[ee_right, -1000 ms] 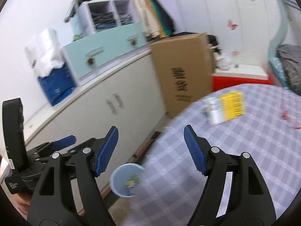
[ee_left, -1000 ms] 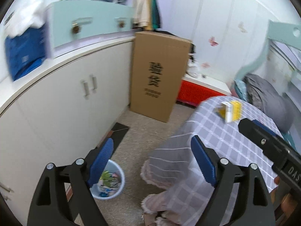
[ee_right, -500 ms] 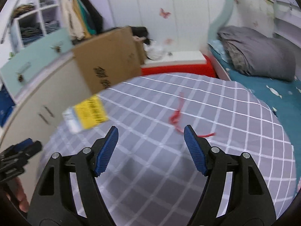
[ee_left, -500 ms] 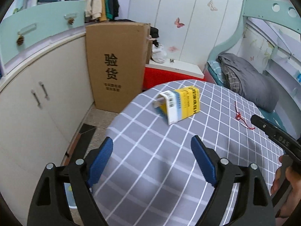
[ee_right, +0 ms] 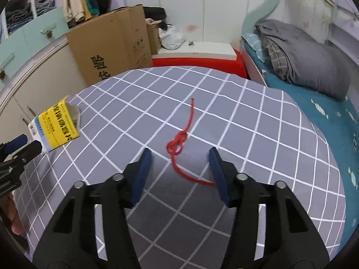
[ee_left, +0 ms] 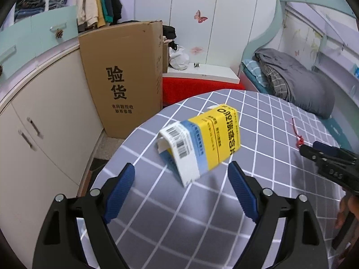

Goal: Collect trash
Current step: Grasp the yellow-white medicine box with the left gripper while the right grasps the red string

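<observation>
A yellow, blue and white empty carton (ee_left: 202,143) lies on its side on the round table with a grey checked cloth (ee_left: 179,213). My left gripper (ee_left: 181,179) is open, just short of the carton, with the carton ahead between its fingers. A knotted red string (ee_right: 179,145) lies on the cloth. My right gripper (ee_right: 179,161) is open, low over the table, with the string's knot between its fingertips and the tail by the right finger. The carton also shows in the right wrist view (ee_right: 56,127), with the left gripper (ee_right: 13,154) beside it.
A tall cardboard box (ee_left: 125,78) stands against white cabinets (ee_left: 44,123) left of the table. A red bench with a white top (ee_left: 202,78) is behind. A bed with a grey blanket (ee_right: 303,58) lies to the right.
Both grippers swung right, from the floor and the trash bin to the table. The left one closed in on the carton, the right one on the red string. Both stayed open.
</observation>
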### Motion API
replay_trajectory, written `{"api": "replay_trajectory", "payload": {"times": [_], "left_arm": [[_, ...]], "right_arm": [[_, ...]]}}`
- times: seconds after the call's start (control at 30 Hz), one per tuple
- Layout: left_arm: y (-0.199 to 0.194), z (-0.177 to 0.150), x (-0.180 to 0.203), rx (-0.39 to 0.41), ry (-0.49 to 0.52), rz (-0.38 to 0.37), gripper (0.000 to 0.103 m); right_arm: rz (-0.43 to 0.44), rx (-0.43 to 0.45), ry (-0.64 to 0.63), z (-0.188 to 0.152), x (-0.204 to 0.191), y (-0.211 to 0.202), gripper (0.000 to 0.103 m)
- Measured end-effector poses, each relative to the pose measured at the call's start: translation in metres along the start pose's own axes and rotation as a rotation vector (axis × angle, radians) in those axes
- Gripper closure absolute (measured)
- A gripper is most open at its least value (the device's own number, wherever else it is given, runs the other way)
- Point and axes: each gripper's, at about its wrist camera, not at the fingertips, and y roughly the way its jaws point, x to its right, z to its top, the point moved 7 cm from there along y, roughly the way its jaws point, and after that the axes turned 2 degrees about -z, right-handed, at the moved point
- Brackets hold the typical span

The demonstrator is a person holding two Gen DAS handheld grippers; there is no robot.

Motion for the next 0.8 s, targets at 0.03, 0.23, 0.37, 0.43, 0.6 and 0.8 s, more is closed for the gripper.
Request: {"api": "replay_trajectory", "payload": {"times": [0.03, 0.23, 0.37, 0.43, 0.6, 0.8], "left_arm": [[0.003, 0.002, 0.002, 0.000, 0.002, -0.002, 0.020], [0.011, 0.013, 0.016, 0.004, 0.037, -0.009, 0.020], [0.015, 0.012, 0.026, -0.003, 0.056, -0.034, 0.049], [0.017, 0.010, 0.026, -0.025, 0.046, -0.061, 0.079], [0.001, 0.005, 0.023, 0.000, 0.009, -0.118, 0.102], [-0.033, 0.000, 0.012, 0.039, 0.008, -0.154, 0.102]], "right_arm": [[0.004, -0.007, 0.003, 0.000, 0.000, 0.001, 0.065], [0.023, -0.016, 0.019, 0.001, 0.002, 0.003, 0.093], [0.023, 0.014, 0.013, 0.002, 0.001, -0.004, 0.098], [0.029, 0.030, 0.013, 0.003, 0.001, -0.007, 0.099], [0.119, 0.017, 0.028, -0.003, -0.011, -0.013, 0.099], [0.213, 0.044, -0.017, -0.009, -0.053, -0.041, 0.099]]}}
